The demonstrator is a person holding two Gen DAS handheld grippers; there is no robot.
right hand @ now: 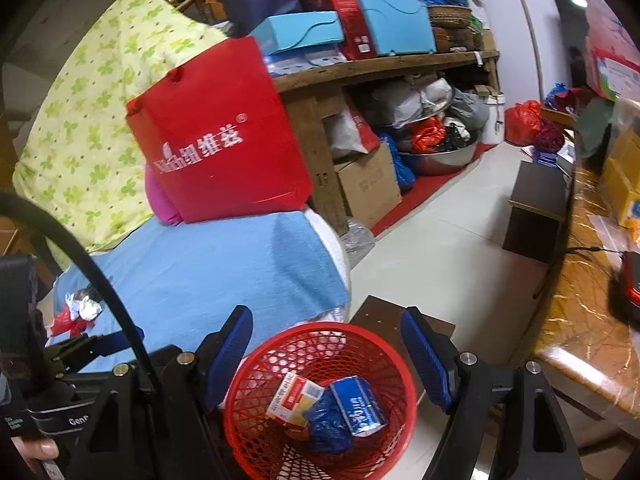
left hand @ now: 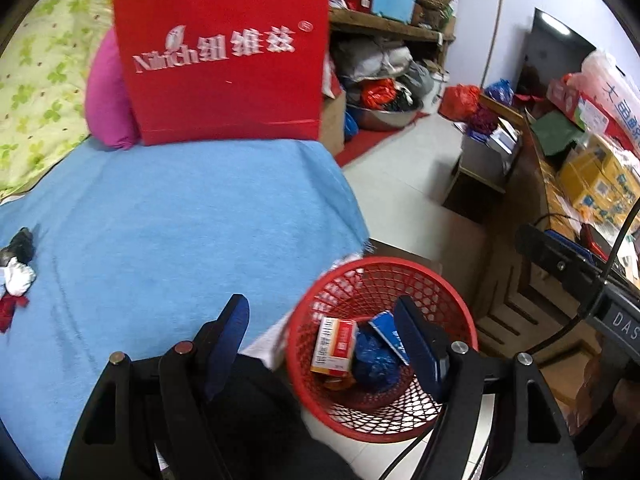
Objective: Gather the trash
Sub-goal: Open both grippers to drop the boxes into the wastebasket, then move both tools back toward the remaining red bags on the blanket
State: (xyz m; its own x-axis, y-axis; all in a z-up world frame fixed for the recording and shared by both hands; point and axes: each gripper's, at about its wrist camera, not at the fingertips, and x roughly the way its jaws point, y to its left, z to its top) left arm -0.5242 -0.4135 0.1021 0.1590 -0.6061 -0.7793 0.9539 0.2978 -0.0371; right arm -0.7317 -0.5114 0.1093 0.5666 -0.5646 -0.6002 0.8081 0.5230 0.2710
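A red mesh basket [left hand: 384, 265] [right hand: 320, 328] stands on the floor beside the bed. In it lie an orange-and-white box [left hand: 336, 344] [right hand: 294, 398], a crumpled blue bag [left hand: 376, 360] [right hand: 326, 420] and a blue box [left hand: 386, 330] [right hand: 360, 404]. My left gripper [left hand: 322, 302] hangs open over the basket's near-left edge with nothing between its fingers. My right gripper [right hand: 327, 314] is also open and empty, above the basket. On the blue blanket [left hand: 180, 220] [right hand: 208, 264], far left, remains a small heap of crumpled white, black and red scraps [left hand: 18, 276] [right hand: 82, 308].
A red paper bag [left hand: 224, 52] [right hand: 220, 136] leans on a pink pillow [left hand: 106, 96] at the bed's far end. Packed shelves [right hand: 384, 60] line the back. A cluttered wooden counter [right hand: 580, 312] runs along the right, with a dark stool [right hand: 536, 212] on the pale floor.
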